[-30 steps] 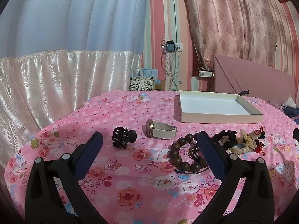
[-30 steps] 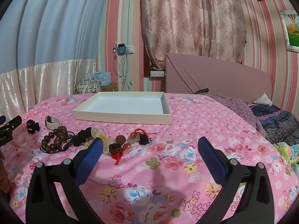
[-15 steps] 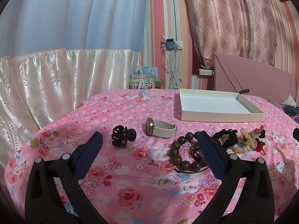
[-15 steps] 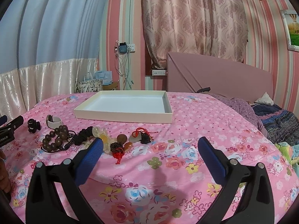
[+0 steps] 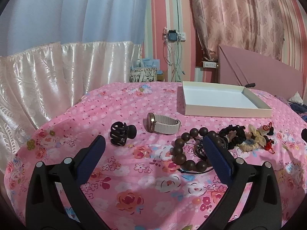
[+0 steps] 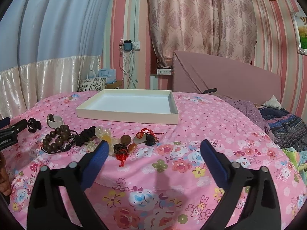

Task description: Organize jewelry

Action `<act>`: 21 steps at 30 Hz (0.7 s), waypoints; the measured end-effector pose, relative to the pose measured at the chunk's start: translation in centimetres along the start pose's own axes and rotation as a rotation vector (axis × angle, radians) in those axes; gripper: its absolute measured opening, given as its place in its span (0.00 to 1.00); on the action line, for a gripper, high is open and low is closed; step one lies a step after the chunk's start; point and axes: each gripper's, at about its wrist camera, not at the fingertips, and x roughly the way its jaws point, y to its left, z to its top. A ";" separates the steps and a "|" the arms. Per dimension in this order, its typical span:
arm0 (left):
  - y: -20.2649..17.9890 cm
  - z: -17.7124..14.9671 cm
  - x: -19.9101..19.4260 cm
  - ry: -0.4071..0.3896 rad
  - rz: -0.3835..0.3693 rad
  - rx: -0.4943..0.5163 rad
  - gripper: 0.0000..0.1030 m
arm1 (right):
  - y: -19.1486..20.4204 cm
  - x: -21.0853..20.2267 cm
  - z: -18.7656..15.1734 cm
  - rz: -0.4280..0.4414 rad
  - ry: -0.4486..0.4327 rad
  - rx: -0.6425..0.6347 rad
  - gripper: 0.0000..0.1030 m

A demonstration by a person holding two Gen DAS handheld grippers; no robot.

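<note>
Jewelry lies in a row on the pink floral bedspread in front of an empty white tray (image 5: 226, 113) (image 6: 126, 117). From left to right I see a black hair claw (image 5: 122, 133) (image 6: 34, 124), a watch with a cream band (image 5: 163, 125) (image 6: 55, 120), a brown bead bracelet (image 5: 182, 149) (image 6: 55, 137), a black scrunchie (image 5: 233, 134) (image 6: 85, 135) and red-cord charms (image 5: 268, 128) (image 6: 147, 136). My left gripper (image 5: 153, 143) hovers open before the claw and the beads. My right gripper (image 6: 155, 145) hangs just short of the charms, its jaws closing slightly with nothing between them.
Satin curtains and a bag (image 6: 92, 83) stand behind the bed at the left. A pink headboard (image 6: 230, 80) and rumpled blankets (image 6: 284, 124) lie to the right. A person's hand (image 6: 2, 172) shows at the left edge of the right wrist view.
The right gripper's left finger has come in a little. The left view has tipped slightly downward. Nothing on the bed has moved.
</note>
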 end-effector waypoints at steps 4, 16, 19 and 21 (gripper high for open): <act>-0.2 0.0 0.4 0.020 0.004 0.010 0.97 | 0.0 -0.1 0.1 0.008 -0.013 -0.002 0.84; 0.7 1.3 2.2 0.085 -0.020 0.003 0.97 | -1.0 3.1 2.2 0.143 0.057 0.083 0.56; 1.0 2.5 3.3 0.100 -0.050 -0.004 0.97 | -0.8 5.0 2.8 0.162 0.119 0.097 0.53; 1.1 3.4 4.1 0.096 -0.059 -0.005 0.97 | -0.8 6.2 2.9 0.187 0.173 0.125 0.49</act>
